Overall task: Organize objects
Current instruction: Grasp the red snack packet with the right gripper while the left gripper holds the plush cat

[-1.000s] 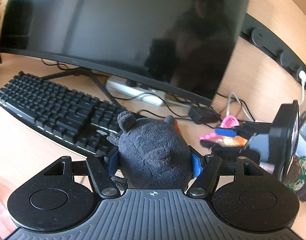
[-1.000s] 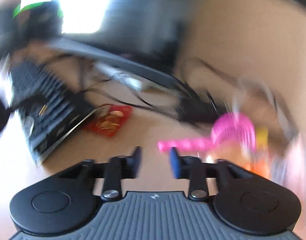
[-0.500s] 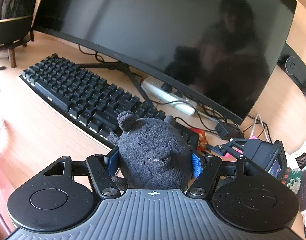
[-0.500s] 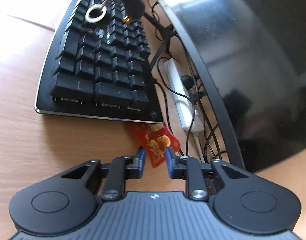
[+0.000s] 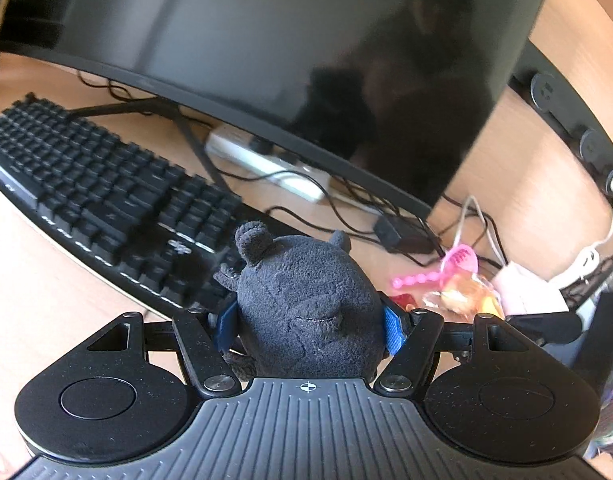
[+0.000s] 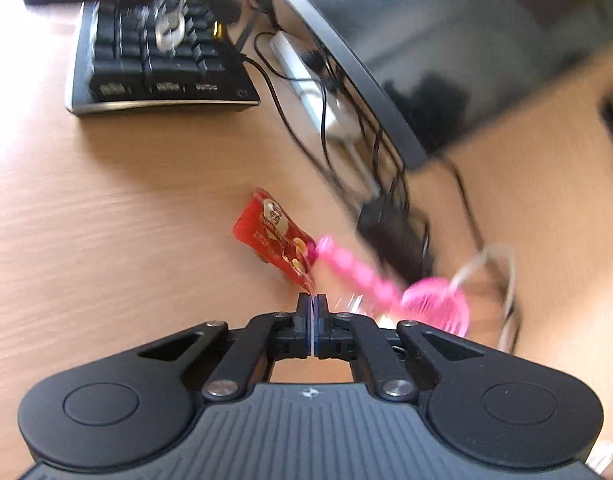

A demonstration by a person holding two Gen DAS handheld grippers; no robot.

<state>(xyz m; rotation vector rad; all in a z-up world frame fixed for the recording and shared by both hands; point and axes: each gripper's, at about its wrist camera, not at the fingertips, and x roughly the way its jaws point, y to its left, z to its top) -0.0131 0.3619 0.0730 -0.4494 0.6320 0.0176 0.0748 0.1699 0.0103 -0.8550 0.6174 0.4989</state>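
Plush toy (image 5: 306,312) clamped in left gripper (image 5: 308,326); right gripper (image 6: 313,310) pinches red packet (image 6: 276,236).

A light wooden desk (image 6: 106,216) carried a black keyboard (image 5: 106,200), with a white power strip (image 5: 266,164) and dark cables (image 5: 346,204) behind it. A red snack packet (image 6: 274,236) lay flat on the wood, its corner touching a pink toy scoop (image 6: 386,284)
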